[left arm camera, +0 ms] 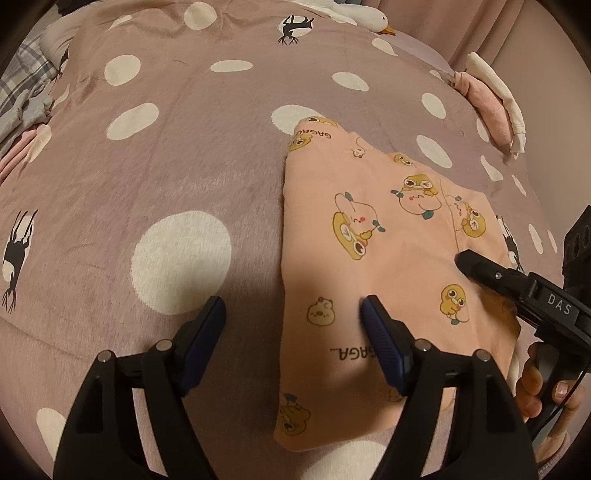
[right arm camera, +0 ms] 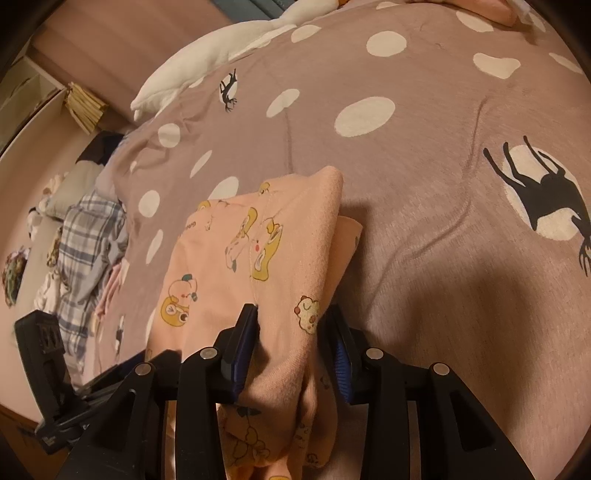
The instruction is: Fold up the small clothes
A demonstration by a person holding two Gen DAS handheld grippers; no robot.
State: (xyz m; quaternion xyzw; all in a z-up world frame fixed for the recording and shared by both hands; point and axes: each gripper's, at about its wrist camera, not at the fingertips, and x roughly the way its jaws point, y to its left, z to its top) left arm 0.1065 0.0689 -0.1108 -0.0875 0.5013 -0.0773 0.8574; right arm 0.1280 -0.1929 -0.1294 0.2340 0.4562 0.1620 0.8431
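Note:
A small peach garment with cartoon duck prints (left arm camera: 373, 236) lies partly folded on the mauve polka-dot bedspread (left arm camera: 177, 155). My left gripper (left arm camera: 293, 308) is open, its right finger resting on the cloth and its left finger over the bedspread. My right gripper (left arm camera: 461, 258) reaches in from the right and holds the garment's right edge. In the right wrist view the right gripper (right arm camera: 291, 314) is shut on a bunched fold of the garment (right arm camera: 288, 258), lifting it slightly.
A stack of folded pink and white clothes (left arm camera: 491, 103) sits at the bed's far right. A plaid cloth (right arm camera: 88, 251) and other clothes lie at the left edge. A white goose plush (left arm camera: 365, 16) lies at the head.

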